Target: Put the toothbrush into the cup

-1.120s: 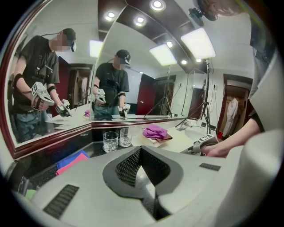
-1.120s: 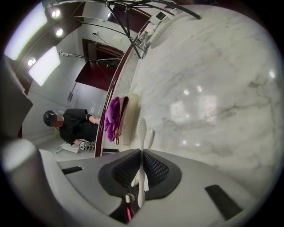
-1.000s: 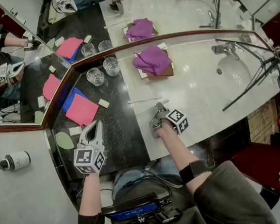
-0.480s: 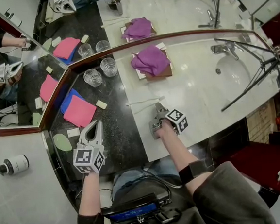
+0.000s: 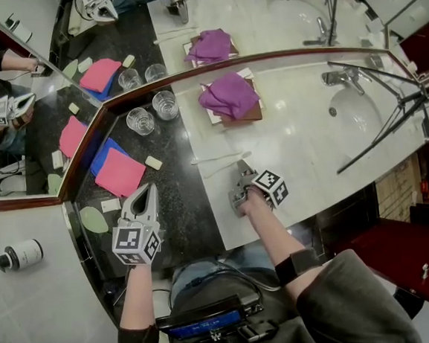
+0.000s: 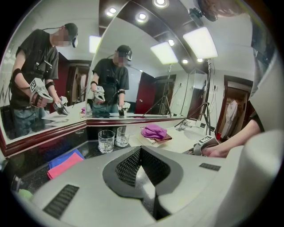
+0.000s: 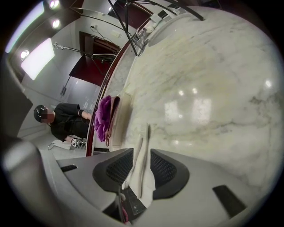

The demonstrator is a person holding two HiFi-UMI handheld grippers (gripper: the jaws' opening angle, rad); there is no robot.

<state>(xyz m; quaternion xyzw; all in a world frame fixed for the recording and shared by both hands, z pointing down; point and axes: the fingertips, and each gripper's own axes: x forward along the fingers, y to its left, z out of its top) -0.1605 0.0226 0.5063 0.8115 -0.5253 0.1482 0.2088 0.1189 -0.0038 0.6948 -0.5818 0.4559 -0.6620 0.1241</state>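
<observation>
Your right tool is low on the counter w/ jaws apart. They've just been opening, & the toothbrush lies flat btwn them, running out past the tips. The pads aren't pressing it, so it's straddled, not gripped. Prob you've set a jaw each side of the handle so a squeeze takes it.

Your left tool is shut on nothing, held over the dark part of the counter, likely just out of the way. The cups stand upright ahead of its tips, well apart from the toothbrush, so the carry isn't done.

Head view gives the layout but not the gap at the pads. Only the right gripper view shows that gap. The left gripper view shows the cups side-on, mouths up.
</observation>
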